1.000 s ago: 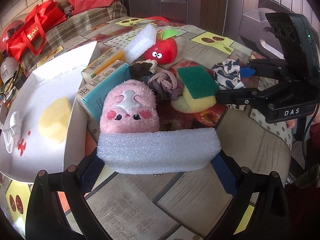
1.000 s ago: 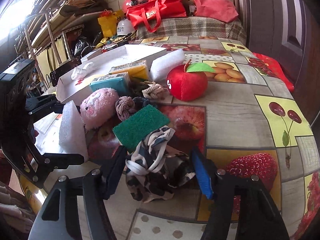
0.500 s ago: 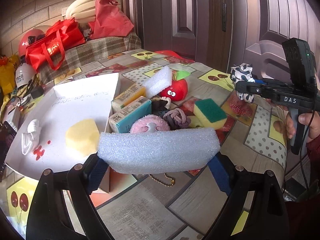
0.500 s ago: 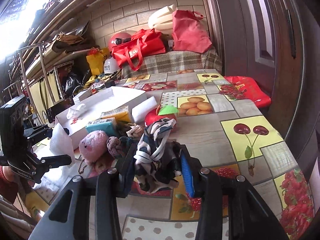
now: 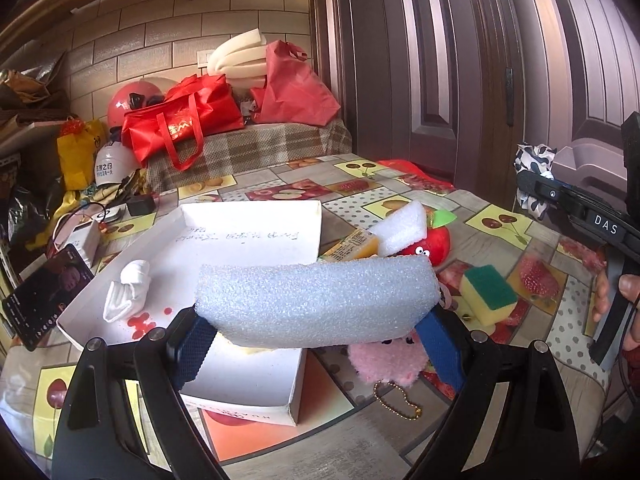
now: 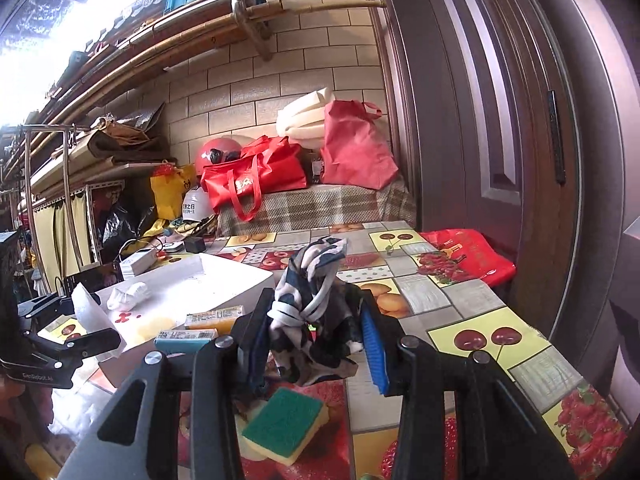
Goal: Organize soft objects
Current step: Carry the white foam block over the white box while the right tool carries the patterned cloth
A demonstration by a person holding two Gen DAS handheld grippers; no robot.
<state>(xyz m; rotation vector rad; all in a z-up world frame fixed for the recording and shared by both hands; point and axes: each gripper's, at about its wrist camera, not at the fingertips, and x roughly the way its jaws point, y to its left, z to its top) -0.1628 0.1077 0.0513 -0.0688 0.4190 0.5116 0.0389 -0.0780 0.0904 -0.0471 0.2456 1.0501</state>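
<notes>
My left gripper (image 5: 316,344) is shut on a long white foam block (image 5: 316,304), held level above the near end of the white cardboard box (image 5: 248,240). A white rolled sock (image 5: 128,292) lies in the box; a yellow sponge under the foam is mostly hidden. My right gripper (image 6: 316,344) is shut on a black-and-white patterned cloth (image 6: 316,312), lifted off the table; it also shows at the right of the left wrist view, gripper (image 5: 536,188). Below it lies a green-and-yellow sponge (image 6: 284,424). A pink plush (image 5: 386,360) and a red apple plush (image 5: 436,240) sit beside the box.
A second foam piece (image 5: 402,226), a yellow packet (image 5: 354,246) and a teal carton (image 6: 184,338) lie by the box. A phone (image 5: 44,300) leans at its left. A gold bead chain (image 5: 400,404) lies near me. Red bags (image 5: 180,128) crowd the far bench; a door (image 5: 440,80) stands on the right.
Both grippers have risen and tipped up with their loads. The foam block moved left over the box. The right jaws closed on the cloth and lifted it off the table.
</notes>
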